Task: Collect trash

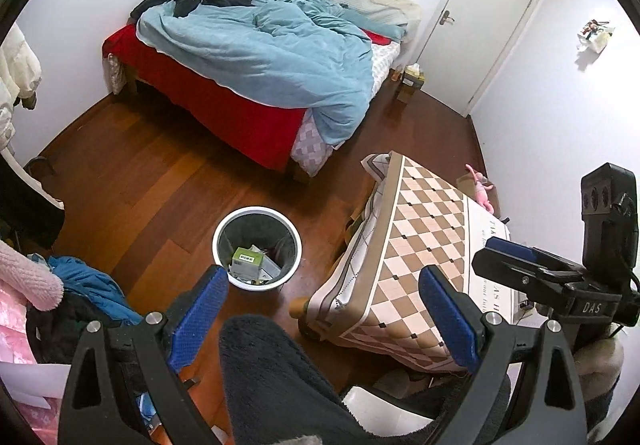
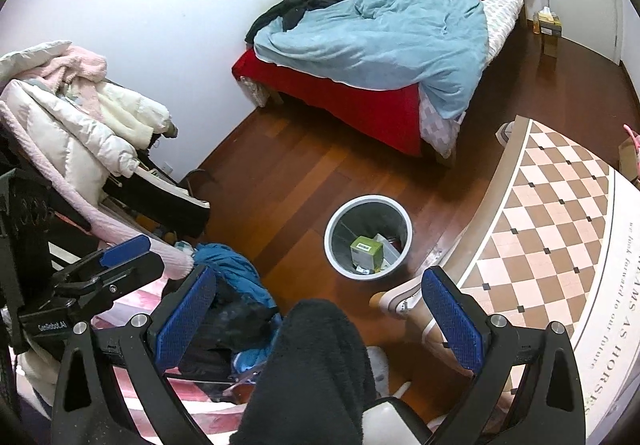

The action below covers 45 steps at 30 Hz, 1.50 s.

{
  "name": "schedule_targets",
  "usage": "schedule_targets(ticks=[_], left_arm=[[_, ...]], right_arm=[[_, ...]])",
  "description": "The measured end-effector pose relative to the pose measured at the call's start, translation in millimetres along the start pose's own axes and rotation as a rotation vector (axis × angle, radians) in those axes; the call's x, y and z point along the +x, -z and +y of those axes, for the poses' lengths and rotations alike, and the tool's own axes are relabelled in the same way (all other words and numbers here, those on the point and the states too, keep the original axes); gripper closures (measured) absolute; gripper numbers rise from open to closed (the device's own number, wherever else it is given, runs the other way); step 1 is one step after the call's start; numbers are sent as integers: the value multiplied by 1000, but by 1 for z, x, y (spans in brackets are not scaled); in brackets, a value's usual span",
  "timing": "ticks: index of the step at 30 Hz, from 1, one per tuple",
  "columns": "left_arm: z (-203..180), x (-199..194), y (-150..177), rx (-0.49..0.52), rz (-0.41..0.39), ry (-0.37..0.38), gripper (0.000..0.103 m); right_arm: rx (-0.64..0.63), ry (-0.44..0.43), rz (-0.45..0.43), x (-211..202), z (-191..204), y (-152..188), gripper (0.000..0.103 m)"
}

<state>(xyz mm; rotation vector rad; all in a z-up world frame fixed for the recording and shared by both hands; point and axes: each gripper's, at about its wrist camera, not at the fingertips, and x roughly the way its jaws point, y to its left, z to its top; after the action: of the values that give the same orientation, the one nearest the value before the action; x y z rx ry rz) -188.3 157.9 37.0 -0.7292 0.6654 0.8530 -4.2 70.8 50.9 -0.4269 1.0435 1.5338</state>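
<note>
— Where's the bin [image 1: 256, 248]?
— On the floor [image 1: 160, 181], ahead and below both claws, between bed [image 1: 248, 57] and table [image 1: 420, 245]. Upright, mouth up, no long axis to speak of. Green box [image 1: 244, 260] and scraps already inside.
— Nearer to which?
— Left claw [image 1: 324, 309], probably: left finger [image 1: 198, 319] overlaps the rim in its view. From the right claw [image 2: 320, 319], further forward, clear of both fingers.
— Holding anything?
— No. Both released, jaws wide, nothing between.
— Pose?
— Both raised, tilted down over a dark-clad knee, side by side. No loose trash spotted on floor or table.
</note>
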Motion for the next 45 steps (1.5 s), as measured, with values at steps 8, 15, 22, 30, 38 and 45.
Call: schedule_targets(ticks=[8, 15, 22, 30, 38, 45], left_arm=[[-3, -13, 1, 10, -25, -5, 6], [-1, -14, 2, 10, -30, -6, 0], [1, -15, 3, 7, -26, -6, 0], [-1, -15, 2, 8, -25, -4, 0], [-3, -15, -1, 12, -21, 8, 0], [-4, -14, -4, 10, -18, 19, 0]], right_arm=[[-12, -24, 8, -7, 5, -1, 0], [-3, -36, 4, -9, 4, -3, 0], [-5, -35, 10, -10, 3, -2, 0], [-3, -43, 15, -9, 4, -3, 0], [-5, -48, 9, -12, 3, -5, 0], [-8, -52, 16, -14, 3, -5, 0]])
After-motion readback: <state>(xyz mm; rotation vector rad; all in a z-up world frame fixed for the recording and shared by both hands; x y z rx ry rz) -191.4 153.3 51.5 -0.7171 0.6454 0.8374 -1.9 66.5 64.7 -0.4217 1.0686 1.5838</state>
